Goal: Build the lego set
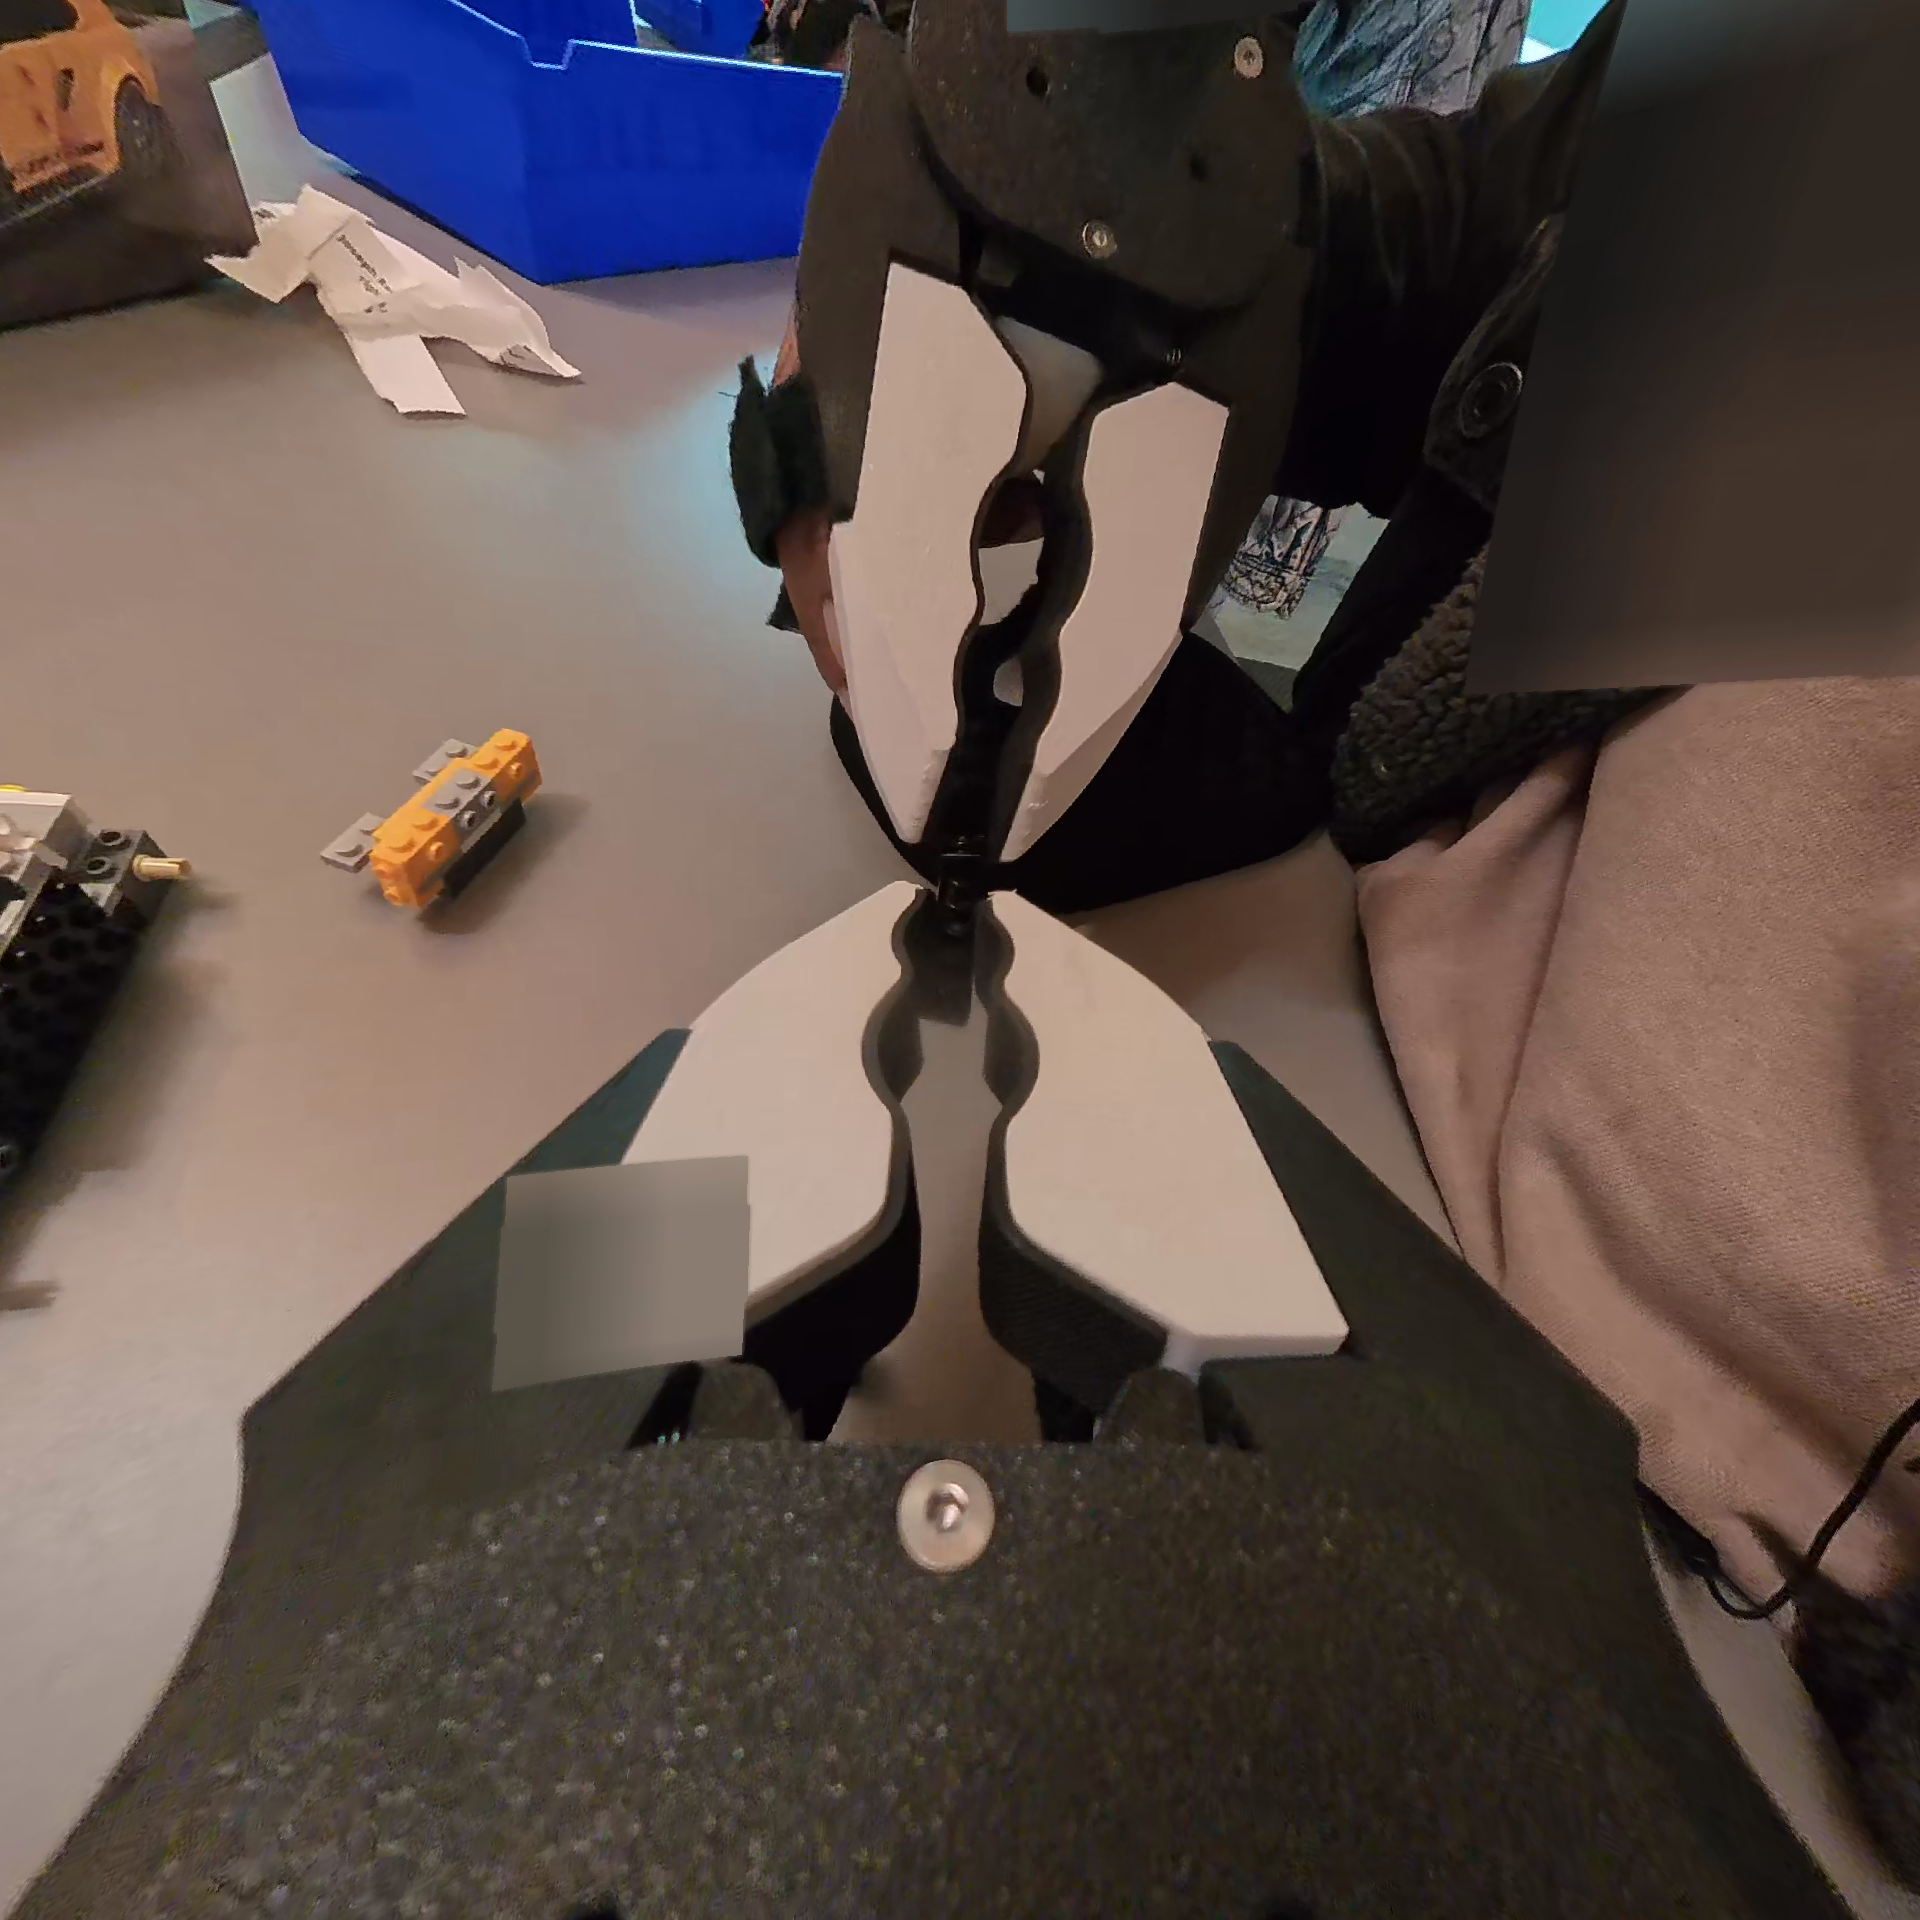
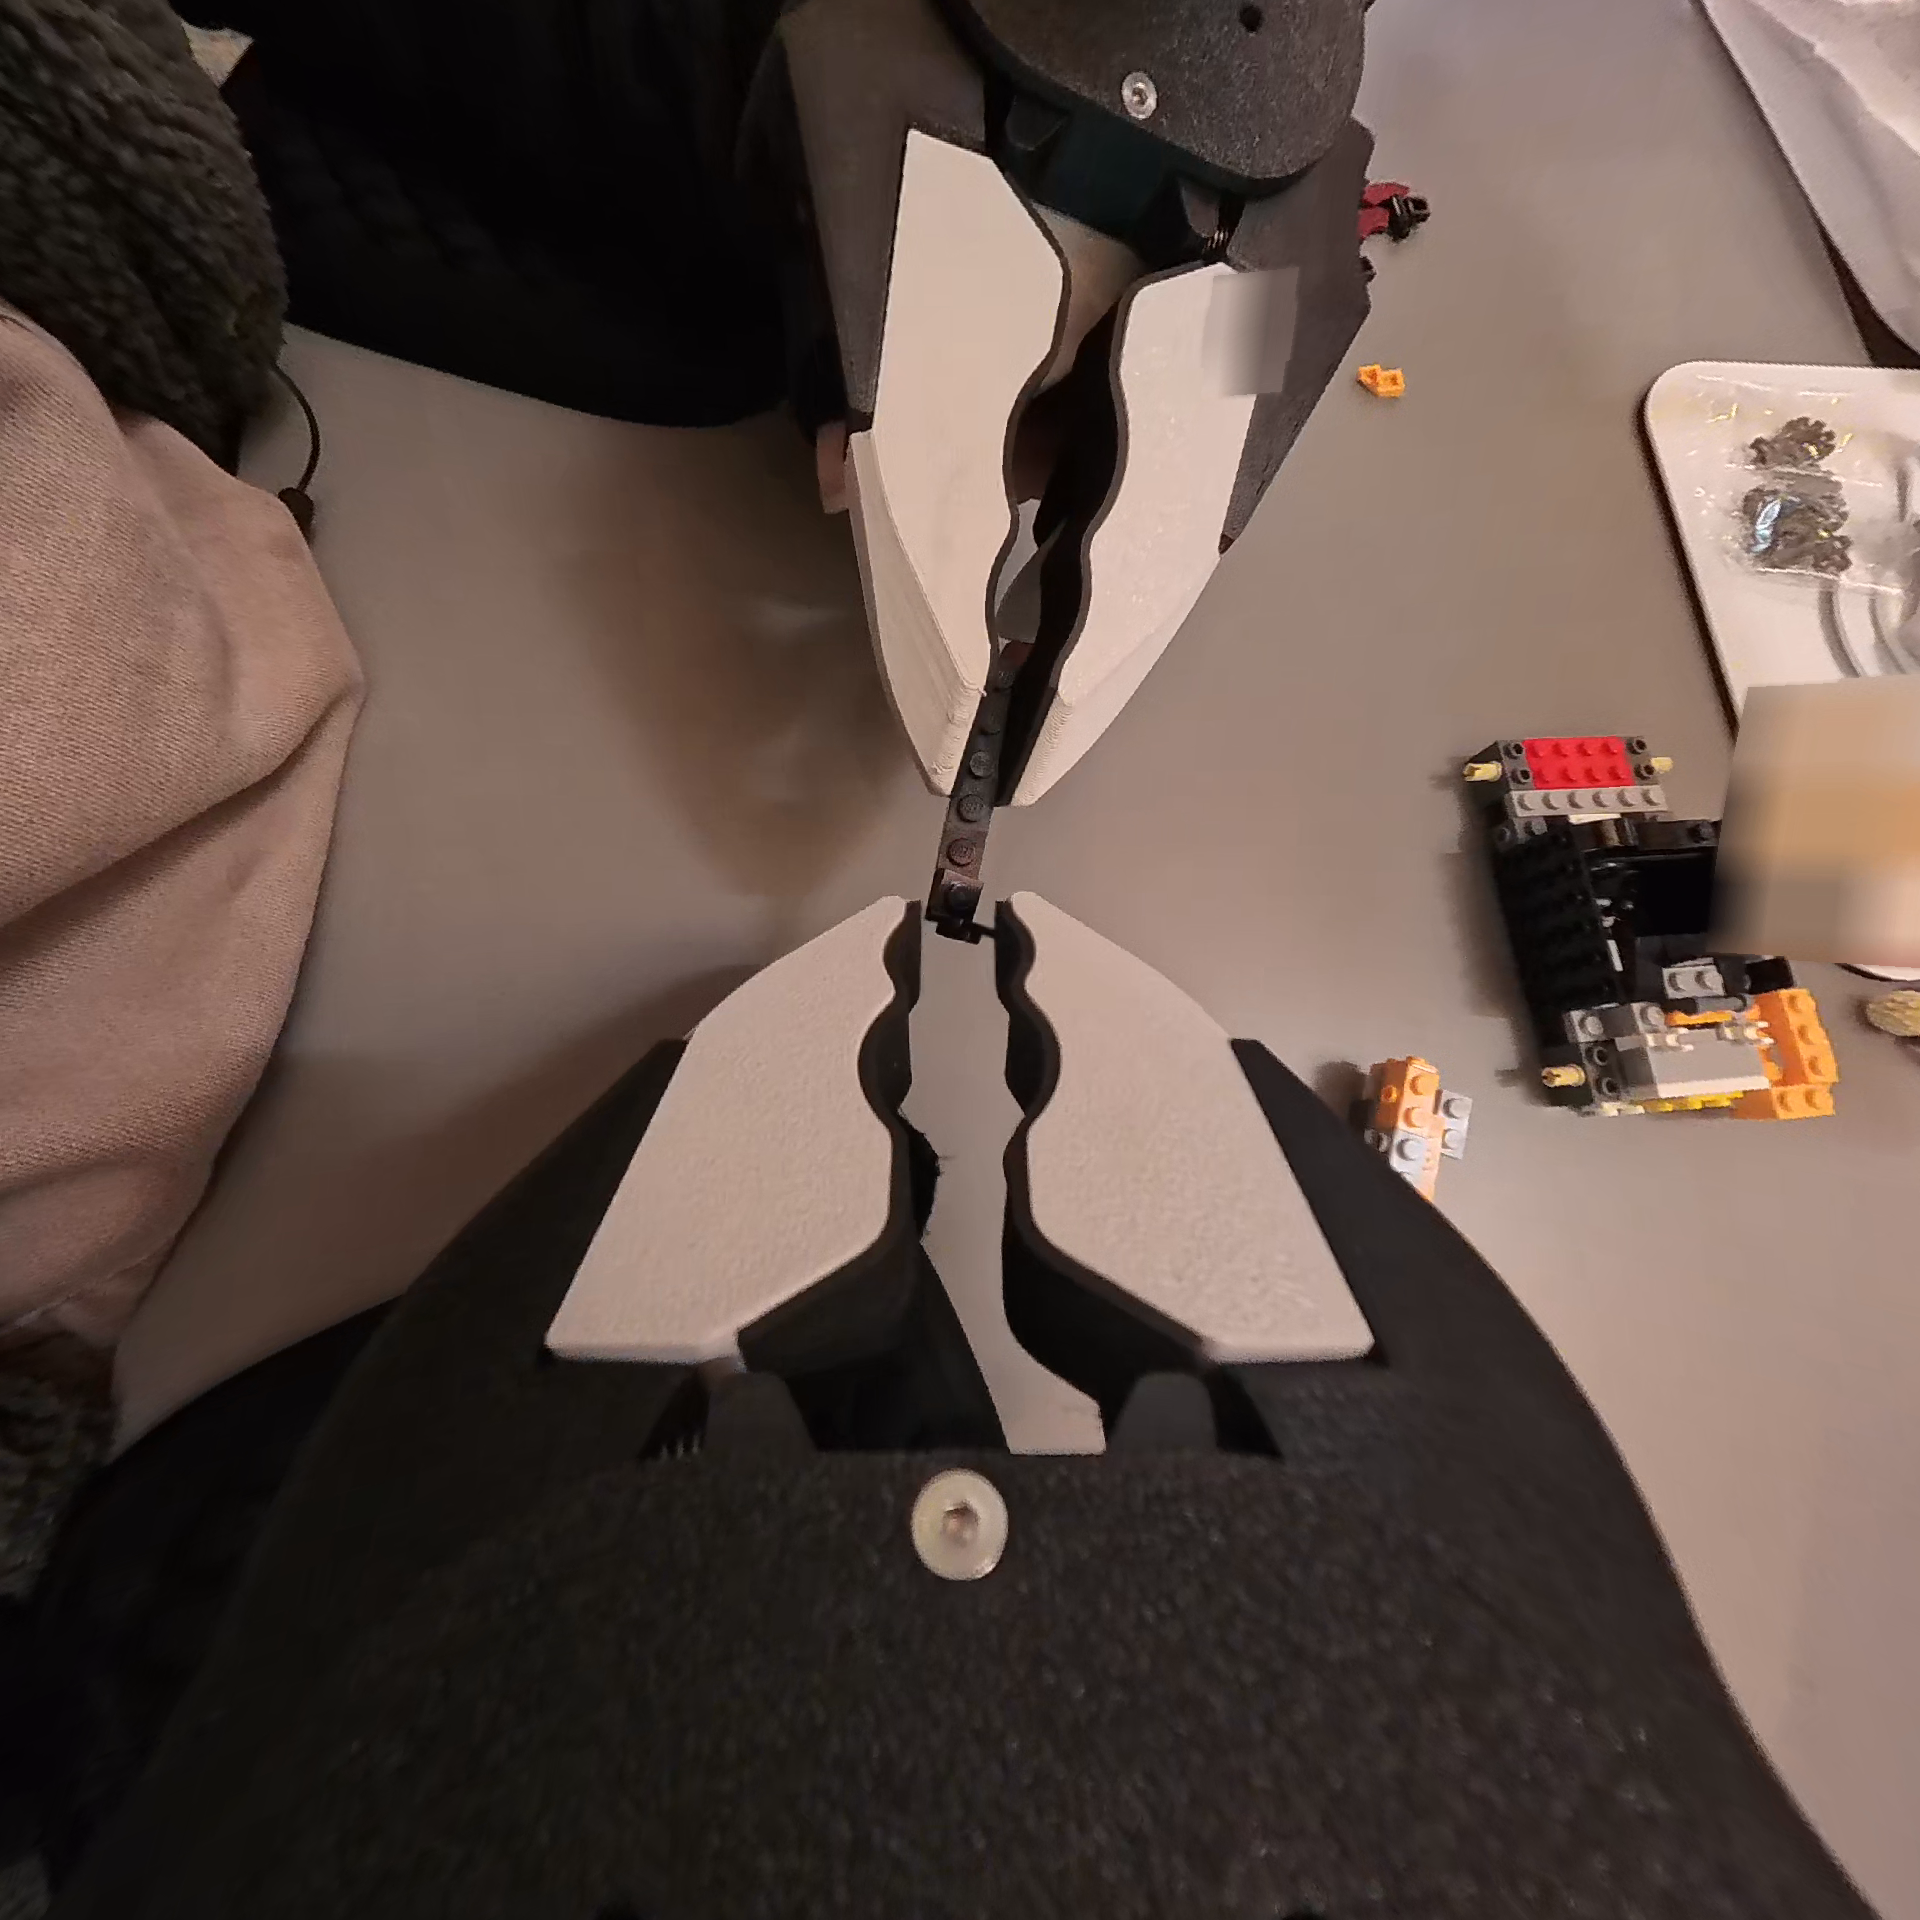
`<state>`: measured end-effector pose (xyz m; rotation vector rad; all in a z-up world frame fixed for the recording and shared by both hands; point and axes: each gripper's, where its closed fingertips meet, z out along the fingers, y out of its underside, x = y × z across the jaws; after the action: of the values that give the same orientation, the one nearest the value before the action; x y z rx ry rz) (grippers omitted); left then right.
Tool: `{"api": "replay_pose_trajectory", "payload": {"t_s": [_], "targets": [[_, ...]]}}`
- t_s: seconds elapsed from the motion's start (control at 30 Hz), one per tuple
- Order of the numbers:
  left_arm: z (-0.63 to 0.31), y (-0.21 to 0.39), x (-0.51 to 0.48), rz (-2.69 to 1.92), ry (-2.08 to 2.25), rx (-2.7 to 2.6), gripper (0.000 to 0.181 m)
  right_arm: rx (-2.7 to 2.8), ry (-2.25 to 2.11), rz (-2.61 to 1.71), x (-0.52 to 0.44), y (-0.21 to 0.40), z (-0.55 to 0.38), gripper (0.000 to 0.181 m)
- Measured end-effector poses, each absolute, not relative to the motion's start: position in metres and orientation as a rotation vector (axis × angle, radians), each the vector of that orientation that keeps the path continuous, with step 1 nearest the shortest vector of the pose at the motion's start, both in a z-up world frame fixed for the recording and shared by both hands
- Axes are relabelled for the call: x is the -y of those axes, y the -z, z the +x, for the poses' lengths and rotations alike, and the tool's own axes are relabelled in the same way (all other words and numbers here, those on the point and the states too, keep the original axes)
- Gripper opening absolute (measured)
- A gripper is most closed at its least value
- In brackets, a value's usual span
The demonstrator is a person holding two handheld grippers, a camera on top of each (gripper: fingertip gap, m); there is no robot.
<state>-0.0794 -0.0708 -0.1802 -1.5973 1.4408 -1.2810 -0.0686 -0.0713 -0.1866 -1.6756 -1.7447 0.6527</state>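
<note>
My left tool [image 2: 982,774] is clenched on a long black strip [image 2: 975,774] of studded brick, at the centre of the frame. My right tool [image 2: 961,909] meets it tip to tip, pinching a small black piece [image 2: 958,902] at the strip's near end. At right on the grey worktop [image 2: 1351,1558] lies the half-built car [image 2: 1631,935], black with red and orange bricks. Just below and left of it sits a small orange and grey block [image 2: 1415,1117]. A white tray [image 2: 1704,582] holding bagged parts is at upper right.
</note>
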Motion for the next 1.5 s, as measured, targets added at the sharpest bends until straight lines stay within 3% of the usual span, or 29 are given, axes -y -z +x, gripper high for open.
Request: {"api": "replay_pose_trajectory", "payload": {"t_s": [0.27,0.5,0.67,0.9,1.13,1.5], "targets": [[-0.080,0.173,0.066,-1.554,1.239,-1.407,0.008,1.590,-0.830,-1.758,0.067,0.175,-0.066,0.030],[-0.078,0.150,0.046,-1.412,0.917,-1.307,0.008,0.762,-1.398,-1.928,0.048,0.152,-0.056,0.039],[-0.073,0.139,0.049,-1.242,0.656,-1.343,0.008,0.477,-1.668,-1.870,0.046,0.140,-0.061,0.043],[-0.068,0.127,0.067,-1.036,0.510,-1.406,0.008,0.645,-1.847,-1.815,0.066,0.125,-0.064,0.043],[-0.066,0.122,0.079,-0.960,0.511,-1.431,0.008,0.785,-1.892,-1.766,0.083,0.120,-0.067,0.024],[-0.066,0.118,0.088,-0.933,0.582,-1.439,0.008,1.028,-1.705,-1.747,0.094,0.119,-0.068,0.023]]}}
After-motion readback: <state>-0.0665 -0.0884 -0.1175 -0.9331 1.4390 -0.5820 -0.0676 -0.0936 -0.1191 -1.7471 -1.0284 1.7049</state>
